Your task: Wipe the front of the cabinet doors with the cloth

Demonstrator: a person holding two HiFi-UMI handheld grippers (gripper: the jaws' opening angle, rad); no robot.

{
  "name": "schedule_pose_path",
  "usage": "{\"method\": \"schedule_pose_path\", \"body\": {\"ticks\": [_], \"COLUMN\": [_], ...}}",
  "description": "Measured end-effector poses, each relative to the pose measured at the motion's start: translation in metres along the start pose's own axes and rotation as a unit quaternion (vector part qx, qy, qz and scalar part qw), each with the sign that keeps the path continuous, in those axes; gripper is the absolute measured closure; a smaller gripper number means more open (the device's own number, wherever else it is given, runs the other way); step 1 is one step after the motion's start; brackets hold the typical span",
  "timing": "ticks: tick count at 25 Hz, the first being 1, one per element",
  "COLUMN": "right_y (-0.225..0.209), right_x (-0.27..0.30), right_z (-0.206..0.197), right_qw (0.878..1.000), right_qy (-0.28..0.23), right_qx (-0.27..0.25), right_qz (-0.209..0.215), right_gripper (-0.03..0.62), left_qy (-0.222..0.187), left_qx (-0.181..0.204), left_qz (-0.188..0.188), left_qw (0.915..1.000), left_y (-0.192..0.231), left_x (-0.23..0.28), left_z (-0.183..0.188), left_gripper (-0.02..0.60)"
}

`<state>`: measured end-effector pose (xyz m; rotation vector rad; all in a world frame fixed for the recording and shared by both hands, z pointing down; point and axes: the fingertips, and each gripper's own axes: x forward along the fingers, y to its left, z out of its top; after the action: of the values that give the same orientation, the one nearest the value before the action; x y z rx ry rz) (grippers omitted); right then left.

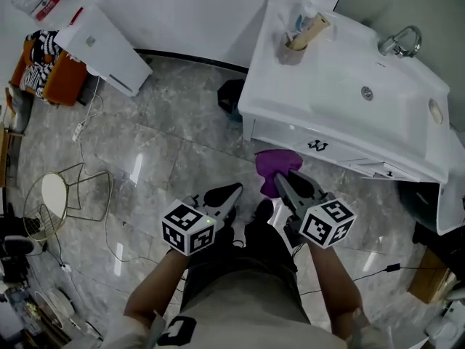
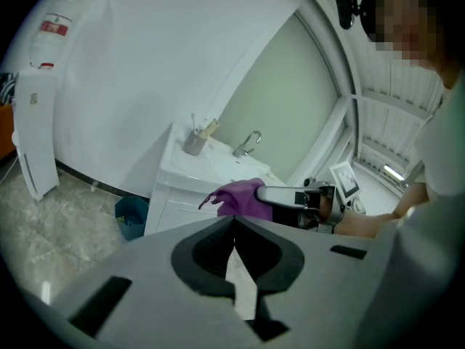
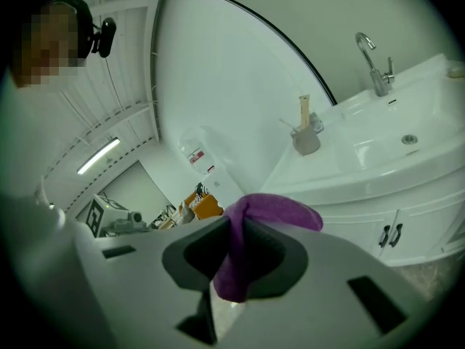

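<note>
Before the vanity's cabinet doors (image 3: 429,224), right claw (image 3: 234,227) pinches the purple cloth (image 3: 280,211); left claw (image 2: 233,222) closed, empty; wiping seemingly not yet begun.

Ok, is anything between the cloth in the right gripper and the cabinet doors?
Nothing visible. The right gripper has the purple cloth clamped in its jaws, right in front of the white cabinet doors under the sink, with only open air between them. The left gripper sits off to the side, out of the path.

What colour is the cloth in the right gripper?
Purple; the cloth shows best in the right gripper view.
</note>
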<state>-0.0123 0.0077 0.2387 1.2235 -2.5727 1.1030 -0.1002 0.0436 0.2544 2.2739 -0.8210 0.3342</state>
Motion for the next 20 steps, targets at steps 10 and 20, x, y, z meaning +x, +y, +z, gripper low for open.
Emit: {"method": "schedule_pose_path", "body": {"ticks": [10,20], "right_y": [-0.070,-0.114], "right_x": [0.034,0.147], "right_z": [-0.014,-0.044], "right_qw": [0.999,0.989], "right_qy": [0.036,0.032], "right_qx": [-0.025,-0.106], "right_qz": [-0.031,-0.099], "right_gripper": [0.531,0.531], "left_qy": [-0.030,-0.014], "left_qx": [-0.048,-0.117], "left_qz": [-0.006,-0.051], "left_qw": [0.9984,0.9917], "left_y": [0.000,0.076], "left_x": [0.045,0.074], "left_z": [-0.012,-0.077], "left_gripper": [0.574,0.574]}}
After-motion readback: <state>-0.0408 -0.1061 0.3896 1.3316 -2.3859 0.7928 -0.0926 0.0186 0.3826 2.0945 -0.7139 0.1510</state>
